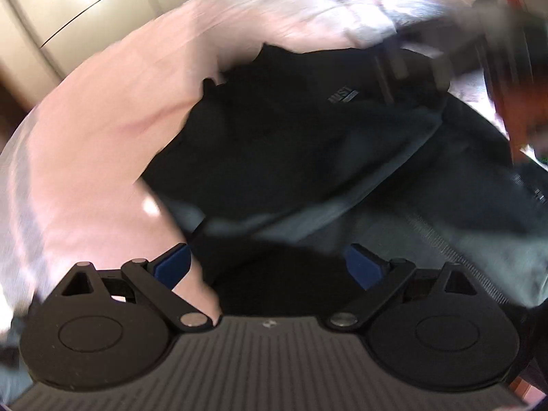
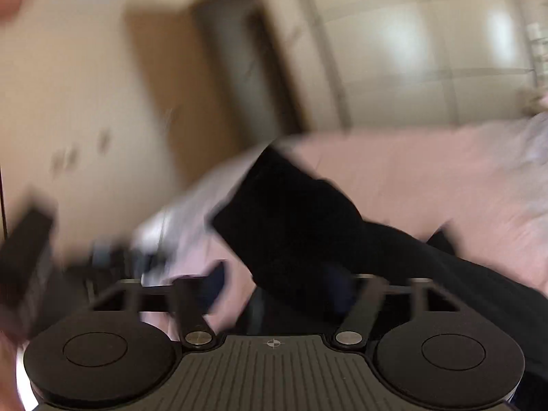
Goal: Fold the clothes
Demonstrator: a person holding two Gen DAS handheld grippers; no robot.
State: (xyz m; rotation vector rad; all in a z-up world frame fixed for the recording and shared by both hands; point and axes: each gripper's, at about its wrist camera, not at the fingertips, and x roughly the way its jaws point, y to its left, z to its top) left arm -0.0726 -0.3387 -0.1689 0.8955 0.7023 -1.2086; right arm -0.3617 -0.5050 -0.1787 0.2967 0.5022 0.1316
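left gripper (image 1: 270, 267) body: black, ribbed grey plate in the middle, small crosshair mark
left discs: two round black caps, each with a raised oval
left links: black bars, silver pivot pins
left pads (image 1: 173, 267): blue
right gripper (image 2: 281, 284) body: same black build, ribbed plate, crosshair, silver pins; pads blurred, dark blue

A small pale printed logo (image 1: 343, 96) stood on the black garment (image 1: 274, 130) in the left wrist view, but blur left its letters unreadable. Tiny white marks (image 1: 539, 196) on dark cloth at the right edge were also illegible. The right wrist view showed no writing.
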